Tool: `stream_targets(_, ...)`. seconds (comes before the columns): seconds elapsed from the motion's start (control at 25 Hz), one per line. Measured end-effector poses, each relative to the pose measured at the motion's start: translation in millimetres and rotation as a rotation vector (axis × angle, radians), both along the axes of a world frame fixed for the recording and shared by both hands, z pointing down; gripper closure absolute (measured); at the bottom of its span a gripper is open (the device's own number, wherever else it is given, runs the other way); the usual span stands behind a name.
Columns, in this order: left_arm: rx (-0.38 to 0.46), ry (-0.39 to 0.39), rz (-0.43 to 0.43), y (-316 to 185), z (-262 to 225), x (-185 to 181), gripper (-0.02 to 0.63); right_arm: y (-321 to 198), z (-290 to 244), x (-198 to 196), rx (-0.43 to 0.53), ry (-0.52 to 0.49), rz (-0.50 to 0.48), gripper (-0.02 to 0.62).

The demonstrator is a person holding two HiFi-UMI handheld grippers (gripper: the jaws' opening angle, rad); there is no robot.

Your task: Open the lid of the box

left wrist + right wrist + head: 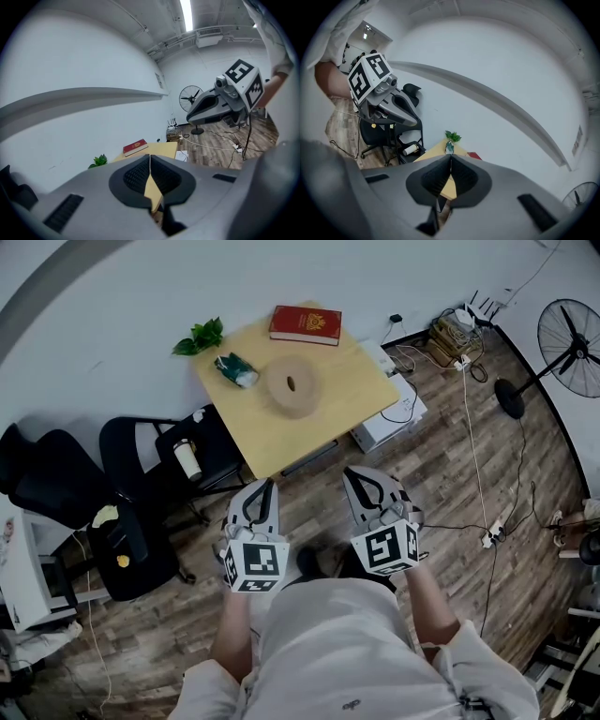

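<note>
A round tan box (292, 385) with its lid on sits in the middle of a small wooden table (361, 390), far ahead of both grippers. My left gripper (265, 487) and right gripper (355, 475) are held side by side close to the body, over the wooden floor short of the table's near edge. Both are shut with nothing between the jaws. The left gripper view looks past its shut gripper (150, 161) to the table (164, 149) and a red book (135, 147). In the right gripper view the shut gripper (450, 161) hides the box.
On the table lie a red book (306, 324), a teal packet (235, 369) and a green plant (200, 337). Black chairs (141, 465), one with a bottle (187, 458) on it, stand left of the table. A white unit (389, 418), floor cables and a standing fan (572, 348) are on the right.
</note>
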State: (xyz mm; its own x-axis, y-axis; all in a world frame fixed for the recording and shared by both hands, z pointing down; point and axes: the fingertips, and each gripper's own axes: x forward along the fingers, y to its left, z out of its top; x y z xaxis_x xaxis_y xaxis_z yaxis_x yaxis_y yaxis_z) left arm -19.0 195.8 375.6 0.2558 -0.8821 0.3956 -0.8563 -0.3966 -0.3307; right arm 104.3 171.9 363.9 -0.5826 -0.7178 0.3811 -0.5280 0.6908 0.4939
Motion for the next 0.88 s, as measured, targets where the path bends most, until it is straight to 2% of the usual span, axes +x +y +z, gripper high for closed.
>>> stream_targets(0.16,-0.004,-0.014,-0.008,4.0,4.5,-3.1,0.595,4.4,5.4,-3.1,-0.013,0.003,-0.007,0.582)
stream_targets(0.32,-0.004,-0.020,-0.008,3.8,7.1,-2.6,0.592,6.0,10.5,-3.7,-0.019,0.013,-0.014,0.526)
stream_targets(0.36,-0.005,-0.020,-0.007,2.9,8.0,-1.8,0.583,5.3,12.1,-3.3,-0.021,0.018,-0.017,0.513)
stream_targets(0.44,-0.009,-0.022,-0.007,0.5,10.0,-0.2,0.497,2.8,15.1,-2.0,-0.022,0.026,-0.024,0.477)
stream_targets(0.56,-0.021,-0.032,-0.007,-5.0,14.6,0.9,0.480,-3.9,19.6,-2.3,-0.028,0.036,-0.039,0.428)
stream_targets(0.88,-0.053,-0.073,-0.004,-35.7,26.7,0.6,0.440,-38.1,27.3,-9.4,-0.051,0.048,-0.076,0.385)
